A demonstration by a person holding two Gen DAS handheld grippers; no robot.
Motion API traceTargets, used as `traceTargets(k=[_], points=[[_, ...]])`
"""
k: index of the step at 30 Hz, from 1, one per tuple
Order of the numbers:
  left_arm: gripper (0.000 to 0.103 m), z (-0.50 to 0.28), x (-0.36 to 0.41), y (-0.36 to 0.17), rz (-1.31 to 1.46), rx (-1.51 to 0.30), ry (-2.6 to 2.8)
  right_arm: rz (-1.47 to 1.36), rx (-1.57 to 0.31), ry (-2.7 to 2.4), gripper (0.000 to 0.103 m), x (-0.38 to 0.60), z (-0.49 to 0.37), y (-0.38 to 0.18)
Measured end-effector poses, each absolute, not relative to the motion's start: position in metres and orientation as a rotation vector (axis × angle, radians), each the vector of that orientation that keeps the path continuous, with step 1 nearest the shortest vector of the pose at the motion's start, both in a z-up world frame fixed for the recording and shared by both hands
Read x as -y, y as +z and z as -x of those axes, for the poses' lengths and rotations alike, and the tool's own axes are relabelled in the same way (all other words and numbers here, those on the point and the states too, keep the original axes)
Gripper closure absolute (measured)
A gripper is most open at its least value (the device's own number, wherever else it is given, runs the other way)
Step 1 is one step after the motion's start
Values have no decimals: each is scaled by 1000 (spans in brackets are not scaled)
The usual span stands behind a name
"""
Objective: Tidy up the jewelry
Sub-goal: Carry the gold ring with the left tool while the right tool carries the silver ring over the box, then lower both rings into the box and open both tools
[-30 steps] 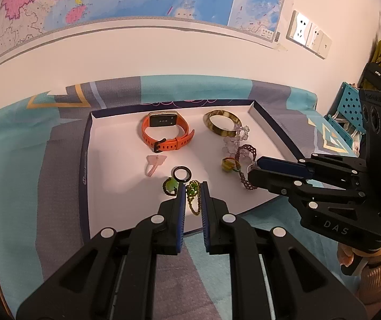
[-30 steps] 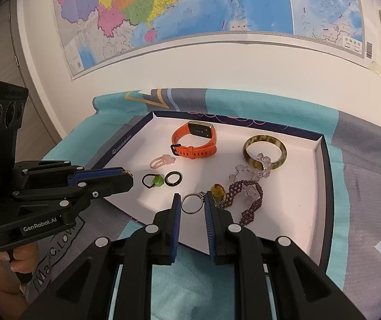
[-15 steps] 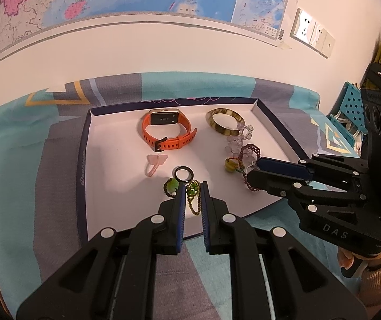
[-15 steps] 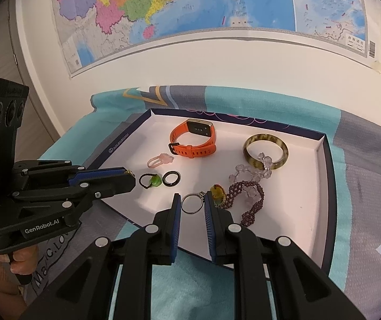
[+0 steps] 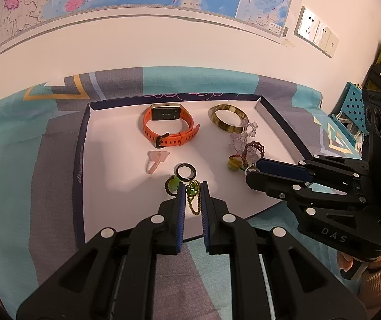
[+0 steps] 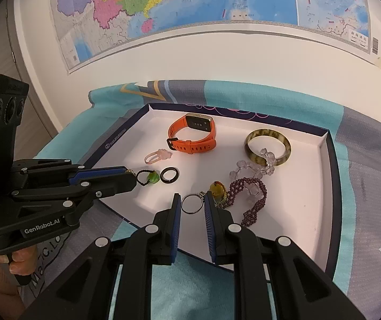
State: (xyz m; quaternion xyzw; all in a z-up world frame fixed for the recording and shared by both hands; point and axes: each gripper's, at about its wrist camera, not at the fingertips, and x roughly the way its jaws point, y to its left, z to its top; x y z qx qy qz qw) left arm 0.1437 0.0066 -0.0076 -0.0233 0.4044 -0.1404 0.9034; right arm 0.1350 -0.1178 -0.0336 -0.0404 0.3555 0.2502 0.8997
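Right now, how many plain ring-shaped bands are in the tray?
3: a black ring mid-tray, a silver ring between the right hand-held gripper fingers, and a tortoiseshell bangle at the back right. Beaded pieces may hide others.

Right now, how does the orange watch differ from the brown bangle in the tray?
The orange watch is a buckled strap with holes and a dark rectangular face; the brown bangle is a plain closed ring, mottled yellow-brown. The orange watch rests apart from other pieces; the brown bangle has pale clear beads lying over its near rim. Both form loops and lie near the far wall of the white tray.
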Motion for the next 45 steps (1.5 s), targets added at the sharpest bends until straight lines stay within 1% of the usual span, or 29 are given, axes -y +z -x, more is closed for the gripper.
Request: traceTargets(k=[25,38,41,42,43,45], points=[[91,-150,-5,-17,46,-863,-277,91,-765,514,87,113,-143,-40],[91,-158,-4,-30,46,-906,-265,97,-796,493,87,108,-151,-50],[88,-159,-3,-33,40,-911,-259,95,-795,483,86,109,-151,-52],[86,-159,-3,-33,42,-909,-257,93,-795,482,86,109,-151,-52],[83,-159,-4,-32,45,-908,-257,92,-794,481,86,110,-150,-52],[74,-158,-5,-31,43,-900,-252,88,-791,482,83,112,-149,-52]])
